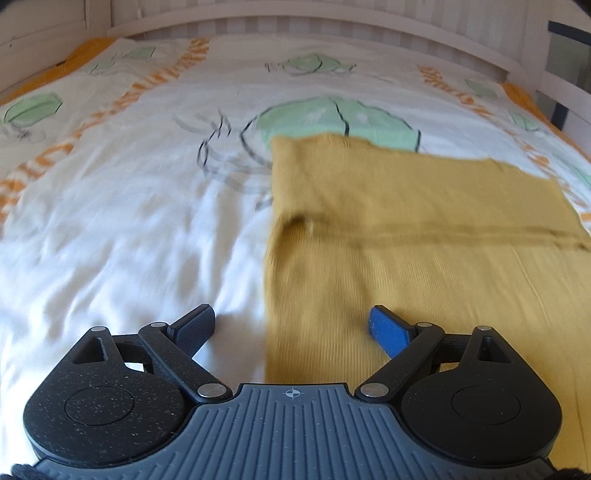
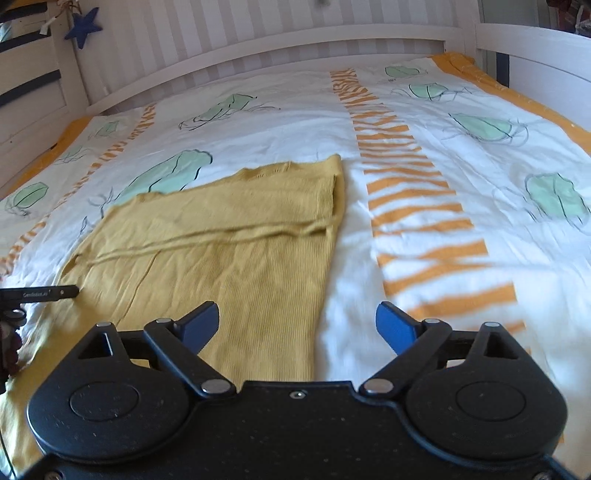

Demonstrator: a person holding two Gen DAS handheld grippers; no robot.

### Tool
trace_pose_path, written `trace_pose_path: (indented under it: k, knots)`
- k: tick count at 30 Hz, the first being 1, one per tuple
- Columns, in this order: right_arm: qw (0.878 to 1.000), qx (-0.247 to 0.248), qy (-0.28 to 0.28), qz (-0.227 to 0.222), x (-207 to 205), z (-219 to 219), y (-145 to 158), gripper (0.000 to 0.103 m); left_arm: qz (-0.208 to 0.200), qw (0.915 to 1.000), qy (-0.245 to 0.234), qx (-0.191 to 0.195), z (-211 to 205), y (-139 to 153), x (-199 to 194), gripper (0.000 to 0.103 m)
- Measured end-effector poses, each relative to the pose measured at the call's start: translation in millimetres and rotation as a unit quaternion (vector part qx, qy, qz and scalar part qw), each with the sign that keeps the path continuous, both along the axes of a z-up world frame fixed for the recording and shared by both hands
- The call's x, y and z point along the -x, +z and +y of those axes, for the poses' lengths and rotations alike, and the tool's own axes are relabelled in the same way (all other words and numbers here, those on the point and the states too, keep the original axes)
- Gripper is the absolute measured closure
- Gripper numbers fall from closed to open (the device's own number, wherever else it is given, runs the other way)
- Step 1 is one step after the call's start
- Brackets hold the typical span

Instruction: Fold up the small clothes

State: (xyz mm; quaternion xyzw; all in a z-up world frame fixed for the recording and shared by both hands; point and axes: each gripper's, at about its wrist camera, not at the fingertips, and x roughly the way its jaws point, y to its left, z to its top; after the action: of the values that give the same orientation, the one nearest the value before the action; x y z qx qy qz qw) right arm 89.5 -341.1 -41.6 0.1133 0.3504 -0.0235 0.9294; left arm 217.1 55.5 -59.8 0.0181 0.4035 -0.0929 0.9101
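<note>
White slatted wooden bed frame (image 2: 258,40) encloses the bed on the far side and at both ends; a dark blue star ornament (image 2: 83,26) hangs at its upper left corner in the right wrist view. Bed surface: white duvet cover printed with pale green sketch-outlined shapes and orange striped bands (image 1: 122,192) (image 2: 443,155), orange border along its edges, fabric lightly creased.

Task item: mustard-yellow ribbed knit garment (image 1: 424,258) (image 2: 221,251), lying flat on the duvet cover. Upper part is folded over the lower, leaving a seam-like horizontal edge across the middle. Outline roughly rectangular, side edges straight, far edge slightly uneven. Knit ribs run lengthwise. Both views are motion-blurred, so finer detail cannot be made out.

Left tool (image 1: 291,325): jaws spread wide, gripping nothing. It sits over the garment's left edge; one blue finger pad (image 1: 388,328) is above the knit, the other above bare duvet.

Right tool (image 2: 297,325): jaws likewise spread, empty. It straddles the garment's right edge, left pad over the knit, right pad over white duvet. A thin black bar with small lettering (image 2: 40,293) enters at the left margin of the right wrist view, over the garment's left edge.
</note>
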Motion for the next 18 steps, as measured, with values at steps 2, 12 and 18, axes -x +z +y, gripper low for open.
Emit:
trace_pose_path:
  k: [2, 12, 18]
  knots:
    - [1.0, -0.005, -0.002, 0.005, 12, 0, -1, 0.01, 0.012, 0.9999, -0.001, 0.004, 9, 2, 19, 0.012]
    - [0.997, -0.044, 0.005, 0.064, 66, 6, -16, 0.002, 0.023, 0.9994, -0.025, 0.0, 33, 8, 107, 0.012]
    - [0.993, -0.076, -0.003, 0.089, 92, 7, -20, 0.001, 0.029, 0.9992, -0.027, 0.004, 39, 9, 141, 0.012]
